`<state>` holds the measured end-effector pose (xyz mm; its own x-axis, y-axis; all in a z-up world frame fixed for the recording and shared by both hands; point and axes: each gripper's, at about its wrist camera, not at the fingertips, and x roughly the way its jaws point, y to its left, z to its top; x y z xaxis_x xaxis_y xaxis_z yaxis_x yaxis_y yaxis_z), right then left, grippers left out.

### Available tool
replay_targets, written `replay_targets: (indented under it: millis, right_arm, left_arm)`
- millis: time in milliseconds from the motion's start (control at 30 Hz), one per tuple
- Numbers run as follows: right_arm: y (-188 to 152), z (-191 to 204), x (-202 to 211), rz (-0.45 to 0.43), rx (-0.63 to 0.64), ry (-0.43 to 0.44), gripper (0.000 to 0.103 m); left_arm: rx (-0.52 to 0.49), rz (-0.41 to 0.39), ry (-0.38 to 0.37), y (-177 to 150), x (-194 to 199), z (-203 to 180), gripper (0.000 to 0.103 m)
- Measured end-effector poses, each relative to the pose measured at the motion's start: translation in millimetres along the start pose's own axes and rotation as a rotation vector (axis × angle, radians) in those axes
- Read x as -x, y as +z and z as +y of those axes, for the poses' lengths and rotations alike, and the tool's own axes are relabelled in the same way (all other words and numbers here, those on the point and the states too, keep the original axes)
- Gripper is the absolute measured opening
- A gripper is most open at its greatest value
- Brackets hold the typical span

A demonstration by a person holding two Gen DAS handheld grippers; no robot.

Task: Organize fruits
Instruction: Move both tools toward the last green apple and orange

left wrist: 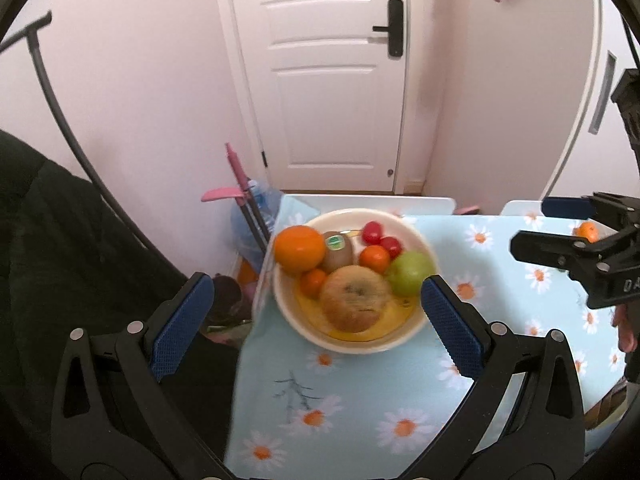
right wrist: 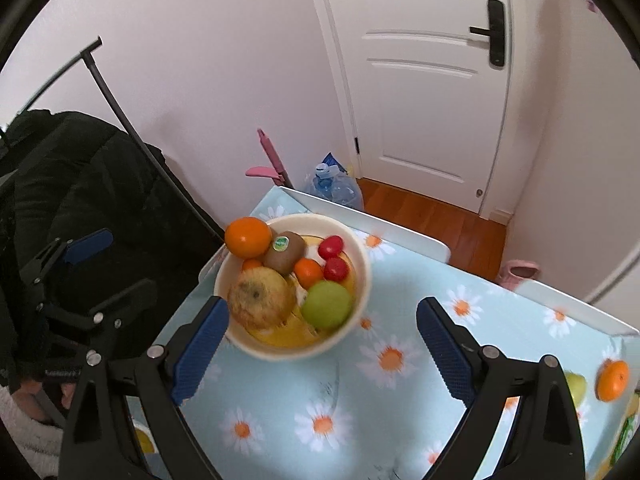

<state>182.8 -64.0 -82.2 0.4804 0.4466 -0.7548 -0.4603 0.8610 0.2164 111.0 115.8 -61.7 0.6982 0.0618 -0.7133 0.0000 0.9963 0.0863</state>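
Observation:
A cream bowl (left wrist: 400, 342) (right wrist: 362, 276) stands at the table's far left corner. It holds a large orange (left wrist: 299, 249) (right wrist: 248, 237), a kiwi (left wrist: 338, 252) (right wrist: 285, 252), a brownish apple (left wrist: 355, 298) (right wrist: 260, 298), a green apple (left wrist: 410, 273) (right wrist: 327, 305), small tangerines and red tomatoes. My left gripper (left wrist: 318, 320) is open and empty, hovering just in front of the bowl. My right gripper (right wrist: 322, 340) is open and empty above the table beside the bowl. A loose orange (right wrist: 612, 380) and a green fruit (right wrist: 576, 388) lie at the right.
The table wears a light-blue daisy cloth (left wrist: 360, 400) (right wrist: 400, 380). A black coat (left wrist: 60, 260) hangs left of the table. A water jug (right wrist: 336, 188) and a pink tool stand on the floor by the white door (left wrist: 332, 80).

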Motion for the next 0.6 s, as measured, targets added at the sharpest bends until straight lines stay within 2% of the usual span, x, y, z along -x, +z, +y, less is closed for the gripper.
replay_targets:
  millis: [233, 600]
  right_arm:
    - [-29, -45, 51, -0.018, -0.049, -0.081, 0.094]
    - [-76, -149, 114, -0.025, -0.141, -0.222, 0.094]
  left_arm:
    - [-0.020, -0.010, -0.072, 5, 10, -63, 0.103]
    - [-0.118, -0.025, -0.188, 19, 6, -179, 0.103]
